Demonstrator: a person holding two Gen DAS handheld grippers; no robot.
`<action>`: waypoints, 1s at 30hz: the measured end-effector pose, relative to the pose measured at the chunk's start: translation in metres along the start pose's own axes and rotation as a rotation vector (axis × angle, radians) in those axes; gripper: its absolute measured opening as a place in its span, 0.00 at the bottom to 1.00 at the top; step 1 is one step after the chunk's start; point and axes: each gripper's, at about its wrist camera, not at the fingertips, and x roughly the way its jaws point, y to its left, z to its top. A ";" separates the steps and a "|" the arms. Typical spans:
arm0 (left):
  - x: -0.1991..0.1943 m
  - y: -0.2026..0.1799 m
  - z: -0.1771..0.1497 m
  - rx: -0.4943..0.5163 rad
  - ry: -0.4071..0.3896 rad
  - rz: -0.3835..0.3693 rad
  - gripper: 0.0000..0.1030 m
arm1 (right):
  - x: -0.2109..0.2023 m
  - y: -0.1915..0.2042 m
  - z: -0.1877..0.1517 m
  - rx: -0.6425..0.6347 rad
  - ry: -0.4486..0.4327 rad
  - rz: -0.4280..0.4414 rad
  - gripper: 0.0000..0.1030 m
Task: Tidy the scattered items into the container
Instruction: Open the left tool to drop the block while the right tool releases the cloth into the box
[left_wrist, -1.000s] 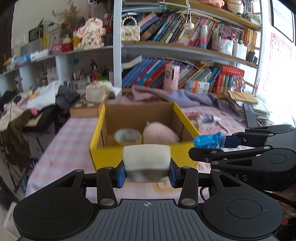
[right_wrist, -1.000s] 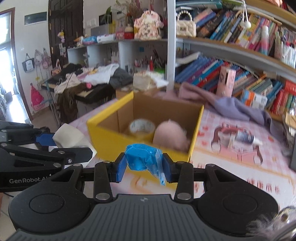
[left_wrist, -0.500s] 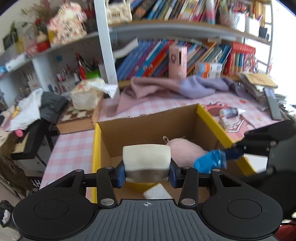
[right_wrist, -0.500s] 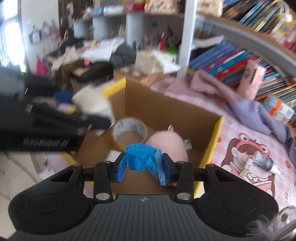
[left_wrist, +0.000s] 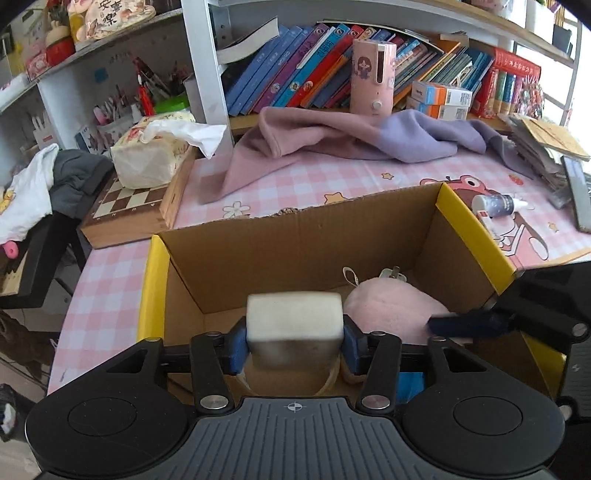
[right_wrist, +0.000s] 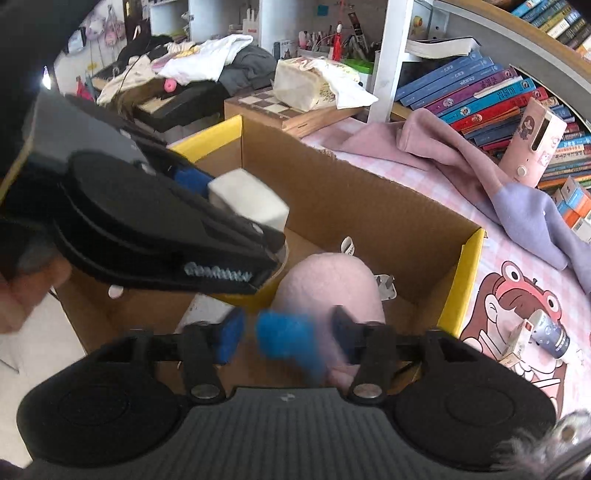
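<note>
Both grippers hang over the open yellow cardboard box. My left gripper is opening; a white block sits loose and slightly blurred between its pads. My right gripper is also opening, its pads clearly apart from a crumpled blue item that blurs between them. Inside the box lie a pink plush and a tape roll, the roll mostly hidden under my left gripper. One of the right gripper's fingers reaches in from the right in the left wrist view.
Behind the box lies a pink and purple cloth. At the back left a tissue pack rests on a wooden chess box. A small bottle lies right of the box. Bookshelves line the back. A hand holds the left gripper.
Both grippers moved forward from in front of the box to above its inside and tilted down. The right jaws spread and let the blue item go; the white block slipped slightly.
</note>
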 end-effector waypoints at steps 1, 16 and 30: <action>-0.003 0.000 0.000 0.000 -0.013 0.006 0.70 | -0.002 -0.001 0.000 0.003 -0.009 0.004 0.66; -0.105 0.000 -0.021 -0.112 -0.287 0.125 0.93 | -0.078 0.003 -0.013 -0.024 -0.255 -0.038 0.69; -0.164 -0.022 -0.096 -0.182 -0.278 0.144 0.95 | -0.133 0.037 -0.068 0.065 -0.296 -0.088 0.78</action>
